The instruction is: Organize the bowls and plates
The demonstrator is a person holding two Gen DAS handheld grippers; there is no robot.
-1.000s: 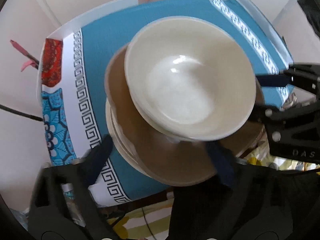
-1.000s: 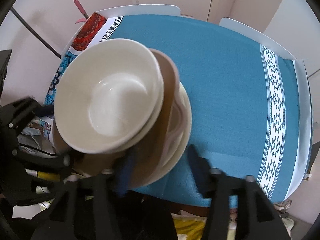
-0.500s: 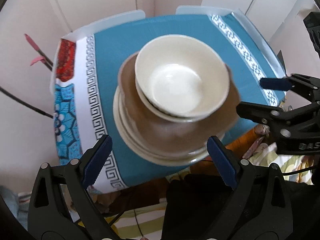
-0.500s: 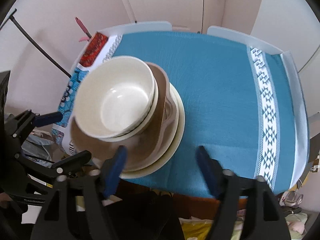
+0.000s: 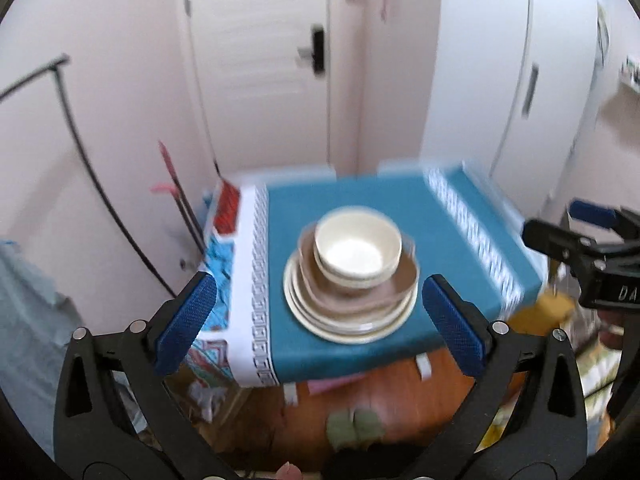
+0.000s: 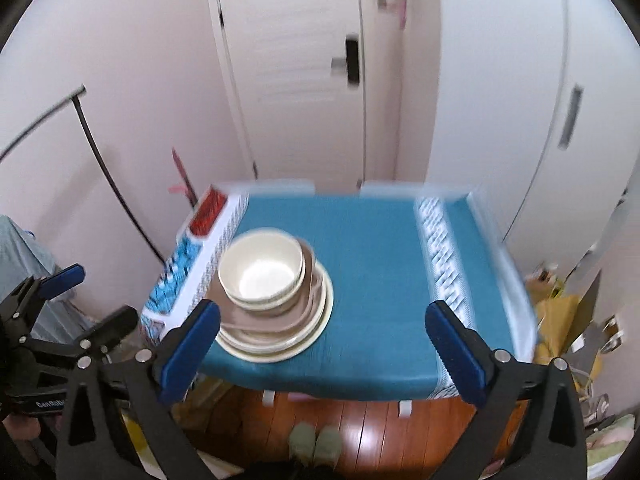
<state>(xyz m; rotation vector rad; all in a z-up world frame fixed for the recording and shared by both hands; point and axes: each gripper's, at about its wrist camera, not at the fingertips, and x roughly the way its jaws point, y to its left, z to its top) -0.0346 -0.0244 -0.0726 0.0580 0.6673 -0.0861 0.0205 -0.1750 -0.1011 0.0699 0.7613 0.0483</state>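
A stack of dishes [image 5: 352,280] is seen on the table [image 5: 448,248], which is covered by a teal cloth with white patterned bands. The stack is set toward the table's near edge and nearer its left side than its right. At the bottom of the stack lie cream plates [image 6: 308,340]; on these a brown plate [image 6: 280,320] rests, and on top 2 cream bowls [image 6: 262,270] are nested, the upper one empty.

The left gripper [image 5: 318,320] is held above and in front of the stack, well apart from it. Its jaws are opening and already stand wide, and nothing is gripped; in the left wrist view the stack appears between the 2 blue pads, but farther off, untouched.

The right gripper [image 6: 322,350] is likewise held clear of the stack, its jaws opening and wide, with nothing between the pads. In the right wrist view the stack lies just behind the left pad, toward the left of the jaws' gap. Both views are blurred. Below the table's near edge a wooden floor [image 6: 360,420] and a pair of green slippers [image 6: 316,446] are visible.
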